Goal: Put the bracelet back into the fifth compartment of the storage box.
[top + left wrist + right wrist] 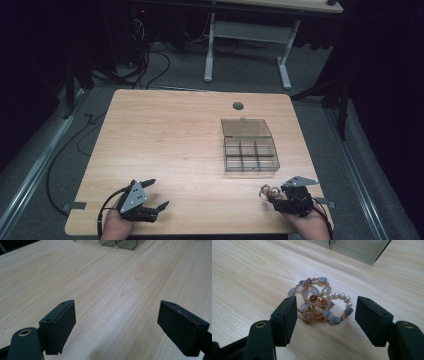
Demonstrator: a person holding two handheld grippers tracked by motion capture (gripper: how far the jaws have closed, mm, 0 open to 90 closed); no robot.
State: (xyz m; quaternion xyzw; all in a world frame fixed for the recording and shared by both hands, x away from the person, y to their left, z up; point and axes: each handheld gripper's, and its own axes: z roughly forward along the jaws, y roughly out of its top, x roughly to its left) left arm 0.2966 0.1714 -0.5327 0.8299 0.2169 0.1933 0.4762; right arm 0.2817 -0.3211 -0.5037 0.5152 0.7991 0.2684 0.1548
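Table (165, 150) of pale wood takes up most of the high view, grain running toward and away from me. On it, my landmark: a smoky clear compartment box (250, 156), lid thrown back flat on its far side, six cells in two rows of three, long axis running left to right across the table.

My left gripper (152, 195) sits well to the left of the box and nearer to me, close to the near edge. Its jaws are spread wide, bare wood between them in the left gripper view, nothing touching the pads. Tips point forward and to the right, roughly at the box, whose rounded corner (117, 243) shows at the top of that view.

My right gripper (267, 194) sits on the near side of the box, just off its near right corner. Jaws are parted wide, pads clear of everything.

Beaded bracelet (319, 301) lies flat on the wood between those parted jaws and slightly beyond the tips, near the box's near wall (359, 248) but apart from it. It is bunched into overlapping loops, so no clear heading; the heap's longer spread runs across the gap from one pad toward the other. Grey and amber stones, with a short run of small white pearls (338, 295) on the side toward my right pad. In the high view it shows as a small pale cluster (264, 190) at the gripper's tips.
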